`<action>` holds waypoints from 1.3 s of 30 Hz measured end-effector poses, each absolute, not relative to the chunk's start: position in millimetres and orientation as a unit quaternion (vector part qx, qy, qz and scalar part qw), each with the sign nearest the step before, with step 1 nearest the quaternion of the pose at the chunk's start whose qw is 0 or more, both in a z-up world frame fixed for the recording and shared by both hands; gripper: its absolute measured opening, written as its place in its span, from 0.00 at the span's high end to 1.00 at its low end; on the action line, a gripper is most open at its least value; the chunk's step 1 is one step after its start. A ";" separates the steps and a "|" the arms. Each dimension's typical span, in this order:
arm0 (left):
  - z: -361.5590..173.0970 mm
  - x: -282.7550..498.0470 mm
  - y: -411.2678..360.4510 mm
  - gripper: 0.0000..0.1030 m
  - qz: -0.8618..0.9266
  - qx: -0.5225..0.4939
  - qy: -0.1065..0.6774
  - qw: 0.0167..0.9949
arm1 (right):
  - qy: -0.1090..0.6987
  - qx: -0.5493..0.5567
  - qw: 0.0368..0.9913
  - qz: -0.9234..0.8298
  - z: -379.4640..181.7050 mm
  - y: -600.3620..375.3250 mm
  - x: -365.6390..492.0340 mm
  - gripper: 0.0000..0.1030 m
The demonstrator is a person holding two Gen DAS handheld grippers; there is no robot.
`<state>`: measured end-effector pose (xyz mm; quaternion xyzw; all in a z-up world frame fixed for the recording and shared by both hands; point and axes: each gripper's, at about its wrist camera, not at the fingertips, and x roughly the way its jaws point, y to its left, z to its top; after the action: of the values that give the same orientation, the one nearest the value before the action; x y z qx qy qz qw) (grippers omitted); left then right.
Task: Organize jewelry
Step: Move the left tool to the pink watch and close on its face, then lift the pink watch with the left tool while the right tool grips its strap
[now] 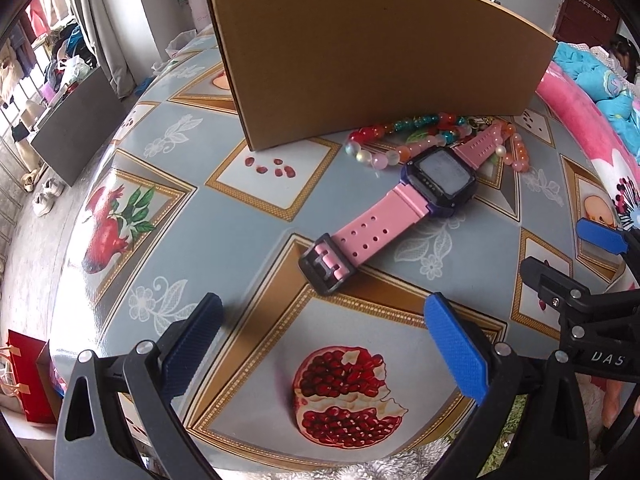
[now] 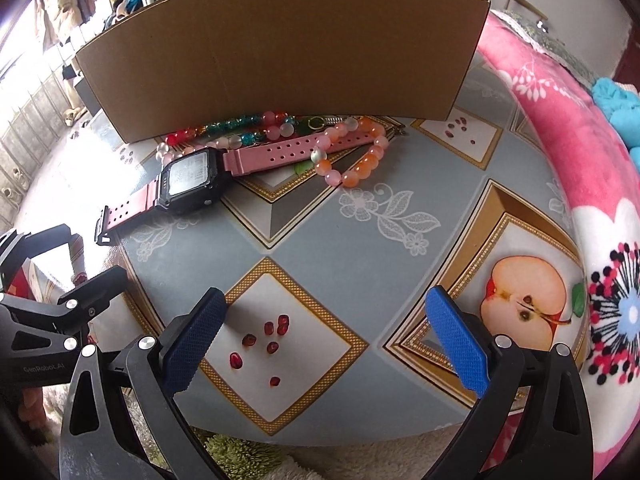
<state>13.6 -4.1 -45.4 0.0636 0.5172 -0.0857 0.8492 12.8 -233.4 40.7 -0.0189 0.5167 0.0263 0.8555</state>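
A pink-strapped watch with a dark square face lies flat on the patterned table; it also shows in the right wrist view. Behind it lie bead bracelets: a pink-orange one and a red-teal one, also seen in the left wrist view. A brown cardboard box stands behind them, its near wall facing me. My left gripper is open and empty, just short of the watch buckle. My right gripper is open and empty, further right over the table.
The table has a fruit-print cloth. A pink floral blanket lies along its right side. The right gripper's body shows at the right edge of the left wrist view. A red bag stands on the floor at left.
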 end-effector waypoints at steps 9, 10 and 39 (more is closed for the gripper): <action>-30.5 17.3 -3.8 0.05 -0.119 0.106 0.467 0.870 | 0.504 0.032 0.858 0.089 50.8 -247.2 6.6 0.07; -26.9 17.5 -5.2 0.07 -0.128 0.113 0.457 0.873 | 0.500 0.044 0.860 0.094 53.6 -250.4 6.4 0.07; -38.0 64.5 -66.1 0.58 -0.262 0.148 0.471 0.829 | 0.495 0.281 0.801 0.187 47.0 -302.8 58.9 0.27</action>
<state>64.5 -66.1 -38.0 0.1485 0.4714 -0.2623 0.8288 58.9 -302.8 47.0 0.2811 0.4947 0.1865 0.8009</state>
